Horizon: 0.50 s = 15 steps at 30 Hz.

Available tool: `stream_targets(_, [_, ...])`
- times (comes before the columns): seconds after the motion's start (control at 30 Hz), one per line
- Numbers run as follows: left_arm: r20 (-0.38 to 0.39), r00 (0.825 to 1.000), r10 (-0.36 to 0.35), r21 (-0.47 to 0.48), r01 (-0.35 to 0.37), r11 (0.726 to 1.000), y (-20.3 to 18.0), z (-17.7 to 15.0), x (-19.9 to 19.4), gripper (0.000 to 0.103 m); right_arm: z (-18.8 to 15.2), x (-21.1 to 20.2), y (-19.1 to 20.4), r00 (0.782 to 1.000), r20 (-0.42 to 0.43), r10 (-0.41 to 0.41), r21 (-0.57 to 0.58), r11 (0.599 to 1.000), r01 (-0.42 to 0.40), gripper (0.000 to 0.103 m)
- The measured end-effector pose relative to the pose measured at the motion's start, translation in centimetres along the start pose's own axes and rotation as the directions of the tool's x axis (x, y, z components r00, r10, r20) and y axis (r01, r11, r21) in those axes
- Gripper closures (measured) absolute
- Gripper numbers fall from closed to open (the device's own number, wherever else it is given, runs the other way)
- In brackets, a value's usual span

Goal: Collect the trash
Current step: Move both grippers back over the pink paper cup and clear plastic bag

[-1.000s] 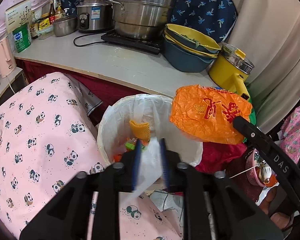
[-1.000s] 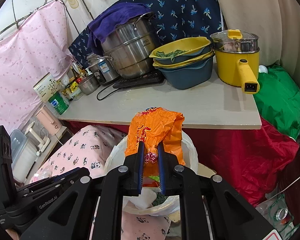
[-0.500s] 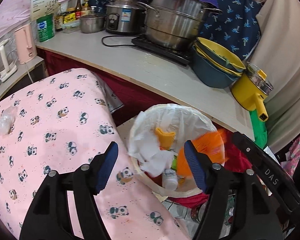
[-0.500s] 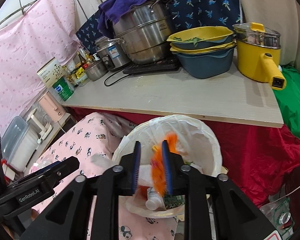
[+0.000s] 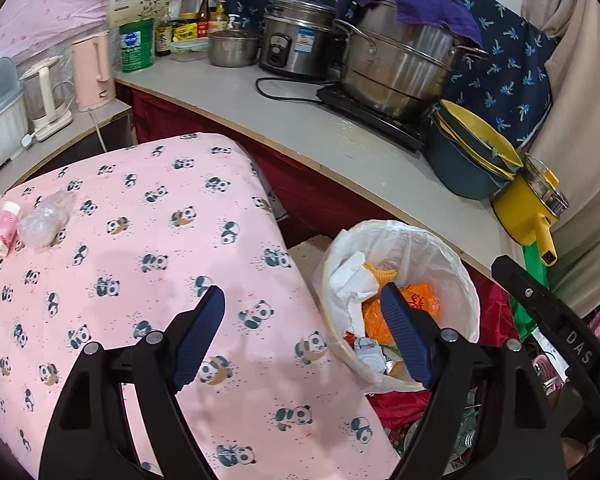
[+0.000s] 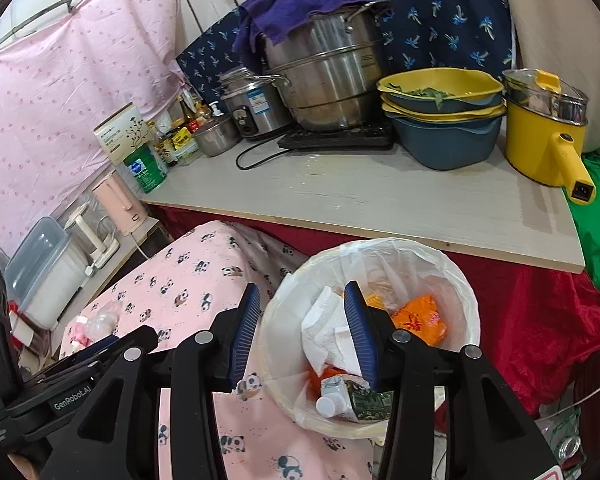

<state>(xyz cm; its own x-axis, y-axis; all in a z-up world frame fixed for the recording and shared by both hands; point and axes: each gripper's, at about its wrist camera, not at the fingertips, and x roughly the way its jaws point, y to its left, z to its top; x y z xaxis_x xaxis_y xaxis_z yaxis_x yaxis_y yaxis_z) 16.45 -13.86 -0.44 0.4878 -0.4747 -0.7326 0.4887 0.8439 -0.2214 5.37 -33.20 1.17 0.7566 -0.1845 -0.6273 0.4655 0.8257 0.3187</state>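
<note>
A bin with a white liner stands beside the pink panda cloth. In the bin lie a white tissue, a crumpled orange bag and a small carton. My left gripper hangs over the cloth's edge, jaws opening, nothing between them. In the right wrist view the bin holds the tissue, the orange bag and the carton. My right gripper is above the bin's left rim, jaws opening and empty. A pink bottle and clear crumpled plastic lie far left on the cloth.
Behind the bin runs a pale counter with a big steel pot, stacked bowls and a yellow electric pot. Red cloth hangs under it. A pink kettle stands on a low shelf at the left.
Both grippers opened and let go: the white tissue and the orange bag dropped into the bin. Both have shifted left, toward the panda cloth.
</note>
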Motion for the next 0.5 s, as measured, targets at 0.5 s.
stream_targets(0.5, [0.054,0.993,0.104,-0.184,-0.093,0.979,10.4,-0.5,-4.4,0.026,-1.0,0.7,9.7,0.996,-0.031,0.089,-0.139,0.986,-0.092,0.051])
